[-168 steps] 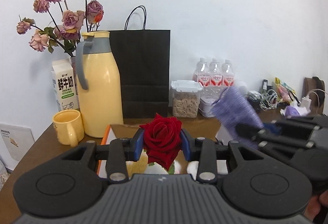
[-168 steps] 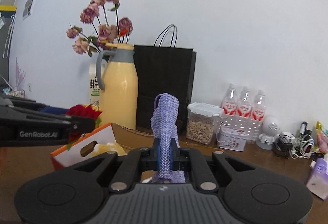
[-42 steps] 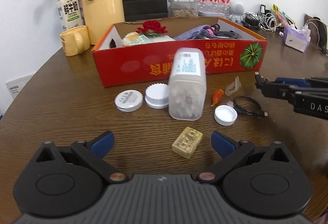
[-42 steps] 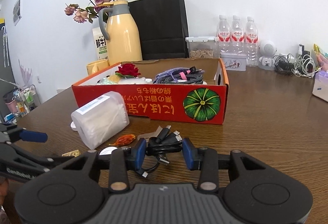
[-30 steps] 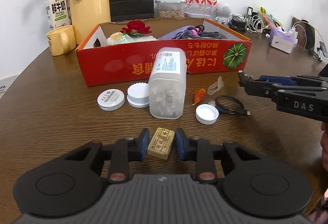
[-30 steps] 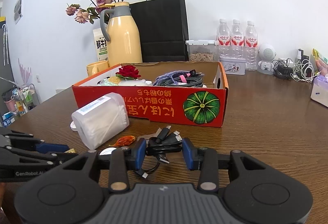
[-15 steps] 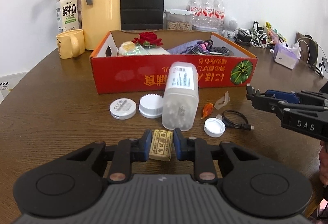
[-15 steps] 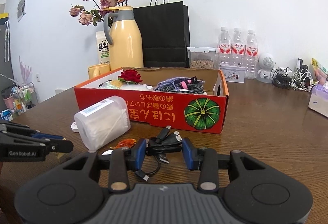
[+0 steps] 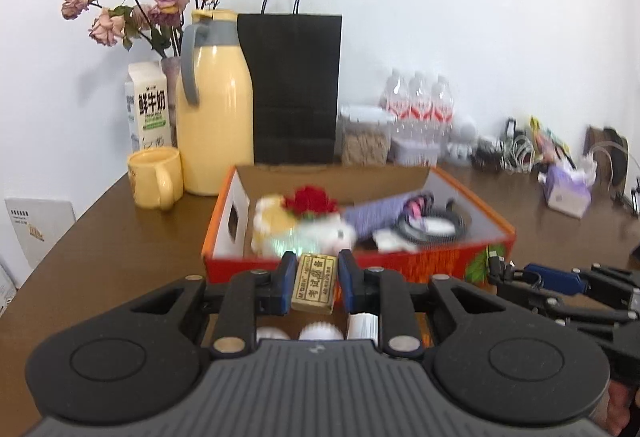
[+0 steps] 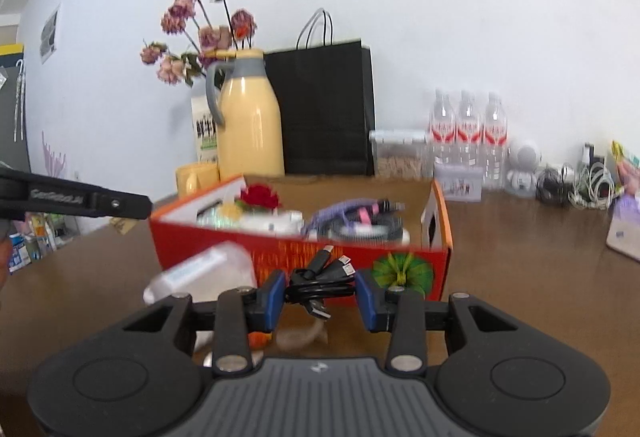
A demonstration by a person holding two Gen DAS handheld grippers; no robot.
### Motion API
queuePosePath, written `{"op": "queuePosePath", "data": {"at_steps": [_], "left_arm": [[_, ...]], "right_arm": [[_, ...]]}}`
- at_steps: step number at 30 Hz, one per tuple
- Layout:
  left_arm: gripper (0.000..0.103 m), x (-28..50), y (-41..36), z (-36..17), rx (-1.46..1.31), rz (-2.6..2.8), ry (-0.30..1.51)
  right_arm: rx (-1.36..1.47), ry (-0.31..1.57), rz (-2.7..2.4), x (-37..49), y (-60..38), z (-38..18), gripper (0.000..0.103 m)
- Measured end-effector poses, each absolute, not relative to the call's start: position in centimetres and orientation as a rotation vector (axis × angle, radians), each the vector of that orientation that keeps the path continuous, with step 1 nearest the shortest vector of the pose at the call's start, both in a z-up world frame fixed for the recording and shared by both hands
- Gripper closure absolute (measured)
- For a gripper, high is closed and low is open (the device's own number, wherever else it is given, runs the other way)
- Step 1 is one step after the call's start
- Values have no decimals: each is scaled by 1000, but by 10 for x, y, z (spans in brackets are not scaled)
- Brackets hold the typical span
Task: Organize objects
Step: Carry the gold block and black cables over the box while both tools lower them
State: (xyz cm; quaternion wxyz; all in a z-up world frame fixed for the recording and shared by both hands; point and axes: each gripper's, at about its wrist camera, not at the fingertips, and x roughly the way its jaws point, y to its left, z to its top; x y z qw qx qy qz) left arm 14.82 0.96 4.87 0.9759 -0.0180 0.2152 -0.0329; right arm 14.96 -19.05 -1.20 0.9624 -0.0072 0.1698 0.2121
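While the left tool [image 9: 314,283] pinches one tan printed eraser block [image 9: 314,283] before the red cardboard box [image 9: 440,263], the right tool [image 10: 320,295] clamps one bundled black cable [image 10: 320,287].

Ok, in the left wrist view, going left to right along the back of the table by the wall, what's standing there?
Milk carton → yellow jug → black paper bag → clear food container → water bottles → tangle of cables → purple tissue pack.

Small tan printed block [image 9: 314,283] upright, held clear of the table; coiled black cable [image 10: 320,287] lifted before red box [image 10: 400,265]
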Motion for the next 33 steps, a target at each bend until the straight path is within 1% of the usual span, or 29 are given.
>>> {"op": "queuePosePath", "data": {"at_steps": [6,13,21,25,29,31,32,33], "left_arm": [[80,182,0,62,-51,-82,402],[80,230,-16,61,-51,-83,392],[80,284,-11,42,-48,-53,410],[80,291,-11,31,-37,-39,441],[79,285,-15,29,-22,-31,426],[72,278,-18,30,-4,-24,403],[59,275,-19,31,6,-17,394],[38,273,-20,33,11,-5,384]], "right_arm": [[-27,286,420,178,-179,11,66],[-39,266,400,231,-158,26,66],[-32,315,375,284,-154,7,66],[-48,337,379,285,-153,-1,66],[-47,353,376,282,-152,-4,66],[-29,371,373,281,-155,-4,65],[-20,377,370,281,-156,-5,65],[-15,380,368,281,-158,-5,63]]}}
